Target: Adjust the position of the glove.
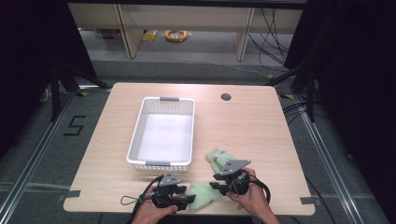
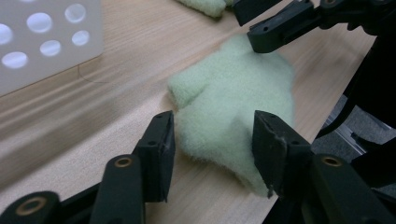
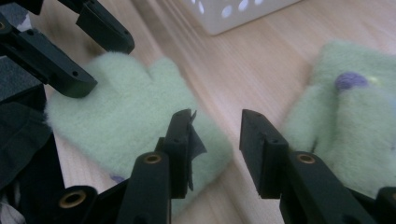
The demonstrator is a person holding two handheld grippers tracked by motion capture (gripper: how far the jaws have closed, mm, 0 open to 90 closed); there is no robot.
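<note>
Light wooden table (image 1: 261, 126), rectangular, with a round cable hole near its far edge.

White perforated plastic basket (image 1: 135, 135), rectangular, left of centre; long axis runs from near edge to far edge.

2 fluffy pale-green mittens:
- Near pale-green mitten (image 1: 201, 195) (image 2: 233, 116) (image 3: 126, 116) lies flat at the table's near edge, between the 2 tools. Its long axis runs roughly left to right. In the right gripper view a thumb lobe sticks out on the side toward the basket.
- Far pale-green mitten (image 1: 215, 157) (image 3: 350, 126) lies just right of the basket's near corner, bearing a purple spot. Its direction cannot be told.

Left tool (image 1: 184, 200) (image 2: 212, 149): jaws apart, straddling the near mitten's end, not clamped.

Right tool (image 1: 215, 186) (image 3: 215, 140): jaws apart over bare table between the 2 mittens, gripping nothing.
</note>
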